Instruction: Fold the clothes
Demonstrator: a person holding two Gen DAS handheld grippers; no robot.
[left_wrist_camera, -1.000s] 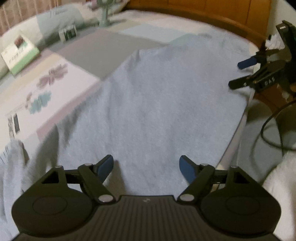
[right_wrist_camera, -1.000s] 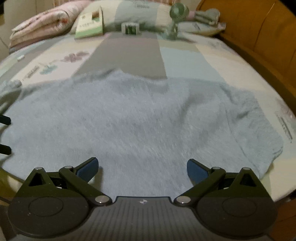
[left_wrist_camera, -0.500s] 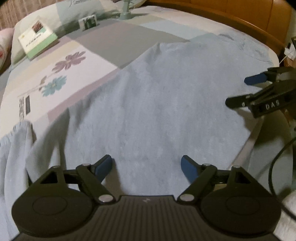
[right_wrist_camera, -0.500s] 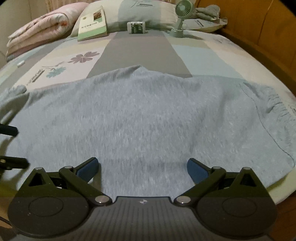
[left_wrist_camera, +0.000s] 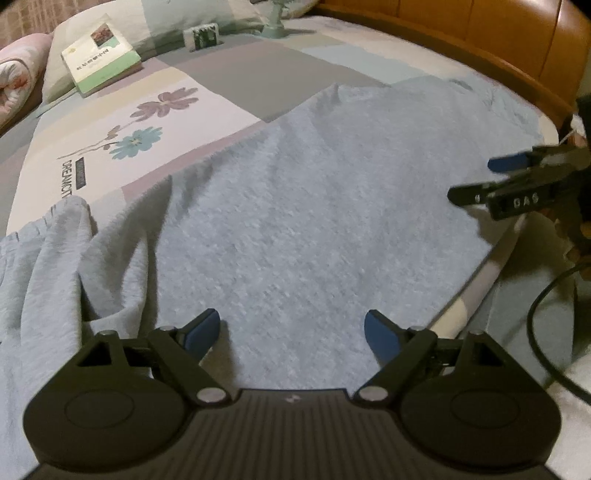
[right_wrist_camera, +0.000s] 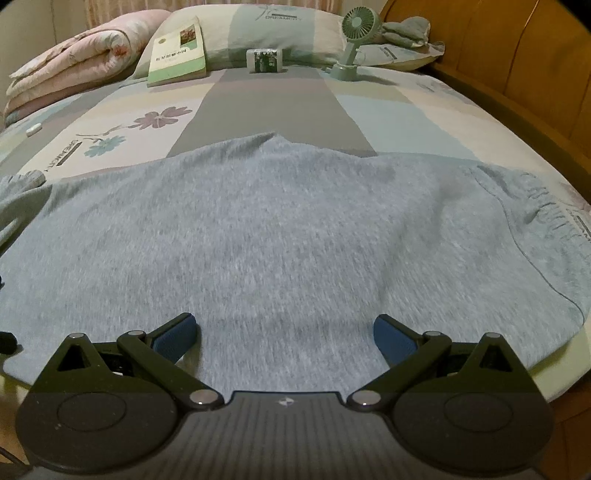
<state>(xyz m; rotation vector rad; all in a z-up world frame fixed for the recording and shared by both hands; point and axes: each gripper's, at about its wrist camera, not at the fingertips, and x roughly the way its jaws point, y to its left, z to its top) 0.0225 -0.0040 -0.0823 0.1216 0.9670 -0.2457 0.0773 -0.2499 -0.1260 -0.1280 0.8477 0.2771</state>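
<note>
Right wrist: one grey garment [right_wrist_camera: 295, 236], one book [right_wrist_camera: 177, 51], one fan [right_wrist_camera: 356, 35]

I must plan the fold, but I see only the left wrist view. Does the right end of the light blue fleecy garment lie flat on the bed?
Observer: Not quite. The light blue fleecy garment ends at the right in a gathered, wrinkled band.
Operator: Does the right gripper hold cloth?
Observer: No. The right gripper is open above the garment, with nothing between its pads.
Operator: Is anything small lying on the bedcover?
Observer: Yes, a small white object, near the folded pink quilt.
</note>
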